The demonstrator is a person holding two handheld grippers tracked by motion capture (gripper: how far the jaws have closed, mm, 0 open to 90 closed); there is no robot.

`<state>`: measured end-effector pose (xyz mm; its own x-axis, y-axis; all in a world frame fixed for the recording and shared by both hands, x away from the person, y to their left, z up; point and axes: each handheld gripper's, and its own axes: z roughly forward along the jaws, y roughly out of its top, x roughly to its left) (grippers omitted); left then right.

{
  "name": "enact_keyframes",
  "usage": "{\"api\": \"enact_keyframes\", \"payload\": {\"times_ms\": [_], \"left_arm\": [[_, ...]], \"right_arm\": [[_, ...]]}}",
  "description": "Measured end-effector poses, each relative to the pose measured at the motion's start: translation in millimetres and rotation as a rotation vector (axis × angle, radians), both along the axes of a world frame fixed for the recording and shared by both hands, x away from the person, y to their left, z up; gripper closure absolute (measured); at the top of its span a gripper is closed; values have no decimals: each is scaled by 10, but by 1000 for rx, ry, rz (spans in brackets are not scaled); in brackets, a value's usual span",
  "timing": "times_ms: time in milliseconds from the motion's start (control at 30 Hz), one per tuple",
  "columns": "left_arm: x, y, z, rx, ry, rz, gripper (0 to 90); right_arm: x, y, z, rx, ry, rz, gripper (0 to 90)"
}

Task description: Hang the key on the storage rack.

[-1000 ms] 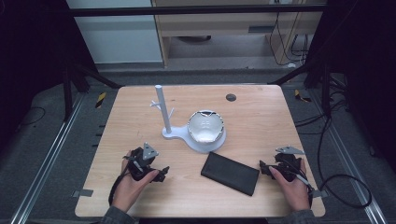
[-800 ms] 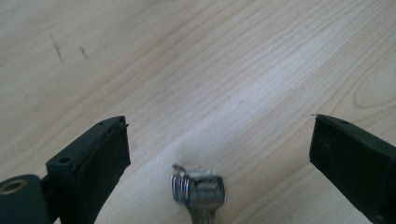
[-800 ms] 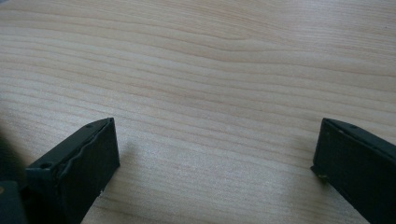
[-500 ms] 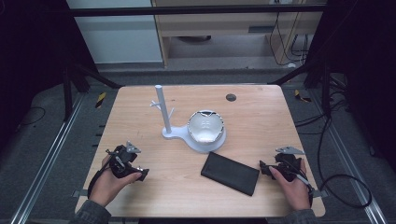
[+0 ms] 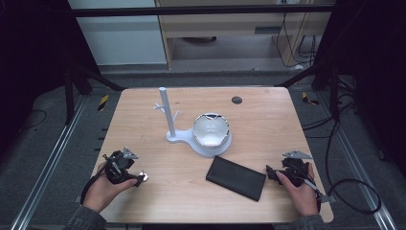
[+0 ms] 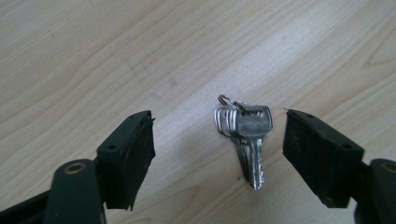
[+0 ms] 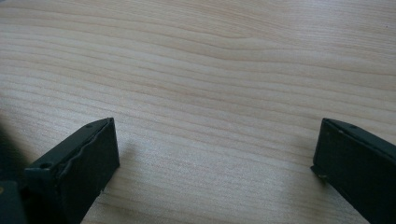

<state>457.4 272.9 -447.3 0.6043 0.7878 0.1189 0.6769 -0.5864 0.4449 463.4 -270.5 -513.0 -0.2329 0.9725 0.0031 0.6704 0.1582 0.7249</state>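
Note:
A bunch of silver keys [image 6: 245, 135] on a ring lies flat on the wooden table [image 6: 93, 51], between the two black jaws of my left gripper [image 6: 218, 126]. Its pads [image 6: 133, 149] stand clear of the keys on both sides. These jaws have just been closing, and the gripper is still open. From above, the left gripper [image 5: 134, 175] sits near the front left of the table with the keys [image 5: 143, 178] at its tips. My right gripper [image 5: 272, 173] rests at the front right, open, with bare wood between the jaws of the right gripper [image 7: 218, 128].
A white stand with an upright post [image 5: 165, 112] carries a white bowl [image 5: 210, 130] at mid-table. A flat black case [image 5: 235, 177] lies in front of it, just left of the right gripper. A small dark disc [image 5: 236, 100] sits near the far edge.
The left hand has moved left along the table's front, and its jaws now stand narrower around the keys. The right hand has stayed where it was.

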Motion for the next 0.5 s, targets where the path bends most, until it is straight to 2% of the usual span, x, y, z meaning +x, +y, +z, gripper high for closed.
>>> {"api": "enact_keyframes", "payload": {"times_ms": [67, 200, 267, 300, 367, 400, 500], "left_arm": [[-15, -41, -38, 6, 29, -23, 329], [-26, -110, -114, 35, 60, -50, 415], [-23, -113, -134, 21, 70, -49, 469], [-17, -116, -167, 18, 87, -48, 495], [-14, -115, -181, 37, 91, -50, 525], [-15, -116, -190, 26, 96, -47, 545], [-7, -107, -206, 35, 108, -57, 595]], "right_arm": [[-5, 0, 0, -1, 0, -1, 4], [-7, 1, 0, -1, 0, -1, 4], [-7, 1, 0, -1, 0, -1, 4], [-8, 1, 0, -1, 0, 0, 4], [-9, 1, 0, -1, 1, 0, 4], [-9, 0, 0, -1, 0, 1, 4], [-9, 0, 0, -2, 0, 1, 4]]}}
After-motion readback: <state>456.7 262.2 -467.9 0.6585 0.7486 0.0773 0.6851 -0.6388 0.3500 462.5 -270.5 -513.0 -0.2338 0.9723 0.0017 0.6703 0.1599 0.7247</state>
